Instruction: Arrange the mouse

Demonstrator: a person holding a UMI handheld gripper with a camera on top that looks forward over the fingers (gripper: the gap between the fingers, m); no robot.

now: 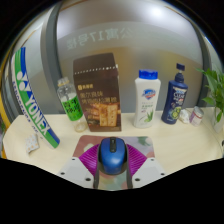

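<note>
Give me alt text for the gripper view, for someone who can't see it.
A blue mouse sits between the open tool's pink-padded fingers on a pale table. Beyond it stand a brown box, a clear bottle, a white bottle, a blue bottle and a plant.

A pale cream table [45, 150] carries everything here. Just ahead of the fingers, a grey mouse mat [88, 150] lies flat on it, and a blue mouse [112, 152] sits on that mat between the two fingers. Beyond them, along the back of the table, stand a clear water bottle [68, 104], a brown box [99, 94], a white pump bottle [146, 98] and a dark blue bottle [176, 94]. Left of the fingers a long white tube [29, 100] with green lettering rests slanted
</note>
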